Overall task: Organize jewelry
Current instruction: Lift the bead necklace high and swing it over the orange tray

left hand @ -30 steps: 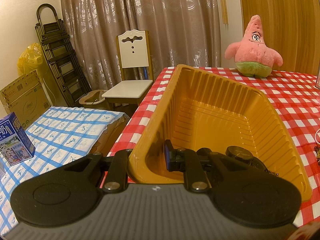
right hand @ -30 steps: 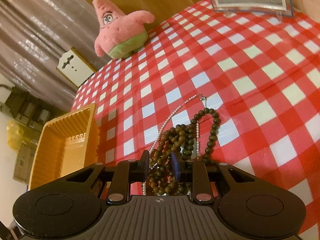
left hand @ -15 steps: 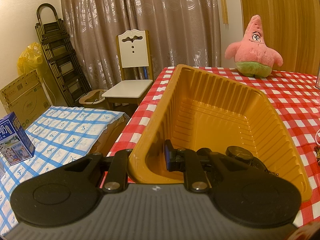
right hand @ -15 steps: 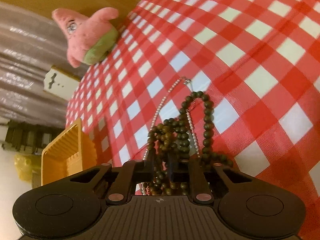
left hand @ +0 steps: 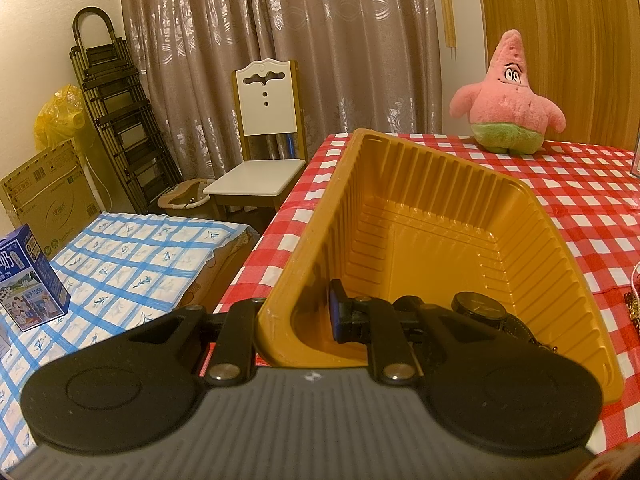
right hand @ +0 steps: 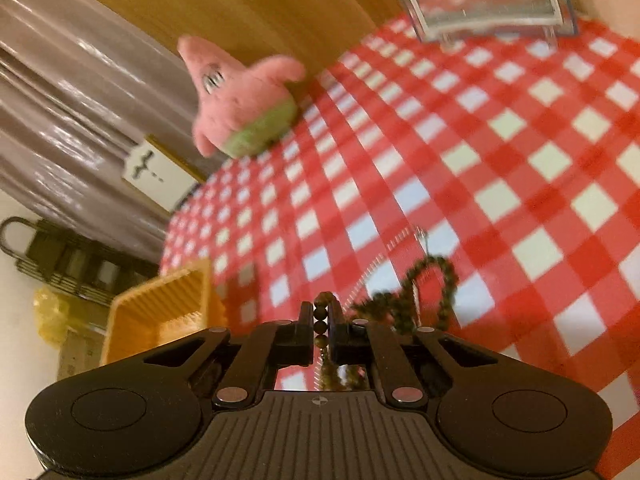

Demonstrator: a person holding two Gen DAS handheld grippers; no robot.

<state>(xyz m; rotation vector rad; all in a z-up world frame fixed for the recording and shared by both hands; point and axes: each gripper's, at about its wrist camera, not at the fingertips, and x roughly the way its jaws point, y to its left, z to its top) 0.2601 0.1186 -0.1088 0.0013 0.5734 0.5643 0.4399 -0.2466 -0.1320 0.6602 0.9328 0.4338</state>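
The right gripper (right hand: pixel 320 330) is clamped on a dark bead strand (right hand: pixel 321 315); the rest trails on the checked table (right hand: pixel 520 168). The left gripper (left hand: pixel 296 316) pinches the near wall of the orange tray (left hand: pixel 552 248) at the table's left edge; a watch (left hand: pixel 478 308) lies inside. A blue carton (left hand: pixel 28 276) shows "1955".

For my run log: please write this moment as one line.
left tool: shut on tray | right tool: shut on bead necklace | watch: in tray
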